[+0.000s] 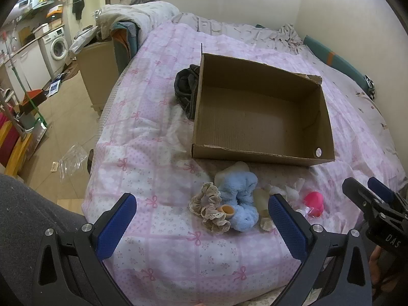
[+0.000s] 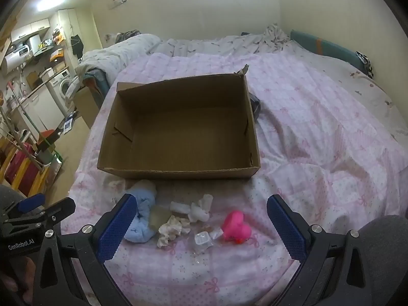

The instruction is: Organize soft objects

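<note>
1. One cardboard box (image 1: 262, 117) sits open on the pink patterned quilt (image 1: 158, 137), and nothing lies inside it (its floor shows bare in both views).
2. One fluffy blue soft item (image 1: 239, 199) lies on the quilt just in front of the box's near wall; it touches one beige lace scrunchie (image 1: 210, 207) on its left side.
3. One small orange cup-shaped piece (image 1: 227, 209) rests between the scrunchie and the blue item.
4. One pink rubber duck (image 2: 236, 227) sits on the quilt to the right of the pile, apart from the blue item.
5. Between the blue item and the duck lie two crumpled white pieces: one cream-white wad (image 2: 170, 230) nearer the camera and one white wad (image 2: 201, 207) closer to the box.
6. One clear plastic piece (image 2: 204, 238) lies just left of the duck.
7. One dark bundle of cloth (image 1: 186, 89) lies against the box's outer left wall.
8. The left gripper (image 1: 202, 220) is spread wide above the quilt, holding nothing.
9. The right gripper (image 2: 202, 223) is likewise spread wide and empty, its blue pads flanking the pile from above.
</note>
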Motion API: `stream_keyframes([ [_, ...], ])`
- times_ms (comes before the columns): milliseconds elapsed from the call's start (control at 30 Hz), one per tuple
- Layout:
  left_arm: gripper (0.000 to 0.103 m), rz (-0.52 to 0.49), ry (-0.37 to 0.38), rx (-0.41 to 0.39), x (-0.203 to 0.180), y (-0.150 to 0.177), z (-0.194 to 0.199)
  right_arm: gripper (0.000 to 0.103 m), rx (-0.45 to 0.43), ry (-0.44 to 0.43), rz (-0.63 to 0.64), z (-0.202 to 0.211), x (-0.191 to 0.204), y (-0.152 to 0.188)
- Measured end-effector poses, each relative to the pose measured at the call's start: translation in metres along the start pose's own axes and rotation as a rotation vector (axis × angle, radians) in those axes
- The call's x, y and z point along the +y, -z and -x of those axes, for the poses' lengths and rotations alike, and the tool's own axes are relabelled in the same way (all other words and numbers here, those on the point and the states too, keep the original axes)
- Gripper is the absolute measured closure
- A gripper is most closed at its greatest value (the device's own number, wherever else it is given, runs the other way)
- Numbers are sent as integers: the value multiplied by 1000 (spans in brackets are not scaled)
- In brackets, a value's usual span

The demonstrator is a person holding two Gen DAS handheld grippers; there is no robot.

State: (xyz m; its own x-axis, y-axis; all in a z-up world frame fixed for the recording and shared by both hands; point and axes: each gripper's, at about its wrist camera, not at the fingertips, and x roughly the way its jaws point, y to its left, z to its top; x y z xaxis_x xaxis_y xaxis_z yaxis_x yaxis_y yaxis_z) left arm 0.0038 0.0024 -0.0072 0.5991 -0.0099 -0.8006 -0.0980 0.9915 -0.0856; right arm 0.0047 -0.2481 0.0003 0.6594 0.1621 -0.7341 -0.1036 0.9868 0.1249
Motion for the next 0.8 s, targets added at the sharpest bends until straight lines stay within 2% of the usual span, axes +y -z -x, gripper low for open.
stream_keyframes([
  [800,0,2,-15,7,3,-1,-1,0,21,7,-12,-4,0,2],
])
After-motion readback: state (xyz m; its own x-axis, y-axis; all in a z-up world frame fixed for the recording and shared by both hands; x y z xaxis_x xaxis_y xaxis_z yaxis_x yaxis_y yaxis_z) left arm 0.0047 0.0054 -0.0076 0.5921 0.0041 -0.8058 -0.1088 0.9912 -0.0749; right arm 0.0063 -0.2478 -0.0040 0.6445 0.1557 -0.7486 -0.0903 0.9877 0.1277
